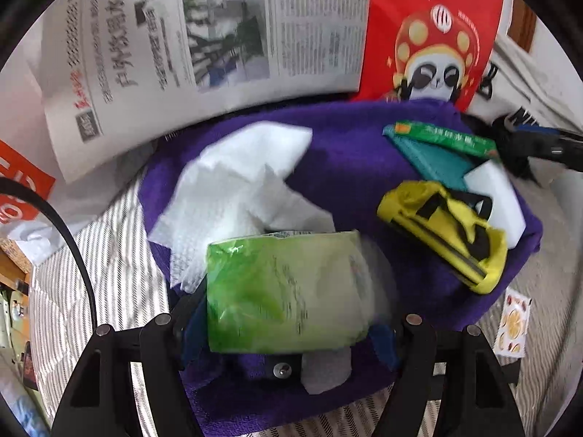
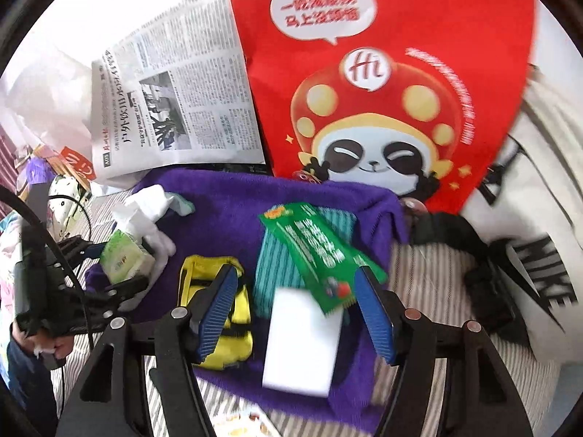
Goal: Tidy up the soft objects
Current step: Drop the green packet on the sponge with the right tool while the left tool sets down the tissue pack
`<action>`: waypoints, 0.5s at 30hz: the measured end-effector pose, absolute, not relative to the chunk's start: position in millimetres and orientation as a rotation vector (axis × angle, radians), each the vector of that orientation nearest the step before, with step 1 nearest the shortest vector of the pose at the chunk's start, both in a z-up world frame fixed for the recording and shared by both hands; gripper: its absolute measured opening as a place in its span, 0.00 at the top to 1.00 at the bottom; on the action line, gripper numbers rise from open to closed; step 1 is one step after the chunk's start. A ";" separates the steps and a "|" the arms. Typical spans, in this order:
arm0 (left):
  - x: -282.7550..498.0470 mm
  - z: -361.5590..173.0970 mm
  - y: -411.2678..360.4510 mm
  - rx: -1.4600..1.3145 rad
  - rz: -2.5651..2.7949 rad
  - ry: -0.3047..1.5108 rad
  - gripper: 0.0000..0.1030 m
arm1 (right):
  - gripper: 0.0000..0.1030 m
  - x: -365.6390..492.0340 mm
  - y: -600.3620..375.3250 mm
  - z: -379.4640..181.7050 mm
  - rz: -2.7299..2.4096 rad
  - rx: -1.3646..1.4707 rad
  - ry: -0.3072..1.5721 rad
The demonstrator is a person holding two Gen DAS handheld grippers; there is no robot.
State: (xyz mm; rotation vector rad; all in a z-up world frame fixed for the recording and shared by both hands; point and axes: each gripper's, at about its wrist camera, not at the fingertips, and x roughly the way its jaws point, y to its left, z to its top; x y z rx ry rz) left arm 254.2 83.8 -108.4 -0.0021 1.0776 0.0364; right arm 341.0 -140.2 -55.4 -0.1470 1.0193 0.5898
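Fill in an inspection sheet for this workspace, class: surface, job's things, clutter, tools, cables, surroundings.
Surface: purple towel spread on striped bedding.
Job's things: green tissue pack, white tissues, yellow pouch, white sponge block, teal cloth, green packet, all on the towel.
Clutter: newspaper, red panda bag, sticker sheet.
Tools: left tool shut on the tissue pack; right tool open around the sponge block.
Cables: black cable at left.
Surroundings: white printed garment at right.
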 end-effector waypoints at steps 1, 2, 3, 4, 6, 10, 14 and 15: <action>254.7 -112.9 82.8 0.001 0.041 1.090 0.30 | 0.36 333.9 -145.2 -52.5 0.586 -0.140 1.011; 254.6 -116.1 81.7 0.003 0.041 1.096 0.30 | 0.36 328.0 -149.8 -50.5 0.587 -0.133 1.006; 254.0 -118.1 80.5 0.004 0.046 1.096 0.30 | 0.36 320.9 -155.3 -48.6 0.583 -0.124 1.003; 253.1 -118.4 79.3 0.006 0.048 1.095 0.29 | 0.35 314.8 -159.6 -48.0 0.577 -0.113 1.000; 252.9 -118.8 76.9 0.007 0.044 1.103 0.28 | 0.35 302.9 -167.2 -46.2 0.573 -0.092 0.995; 249.6 -116.5 75.7 -0.013 0.031 1.114 0.27 | 0.35 281.0 -179.0 -51.3 0.573 -0.067 1.009; 237.4 -109.3 78.9 -0.055 0.003 1.099 0.21 | 0.35 261.0 -186.6 -56.2 0.584 -0.069 1.025; 233.0 -107.1 78.5 -0.059 0.008 1.094 0.21 | 0.35 255.2 -187.7 -57.1 0.586 -0.071 1.024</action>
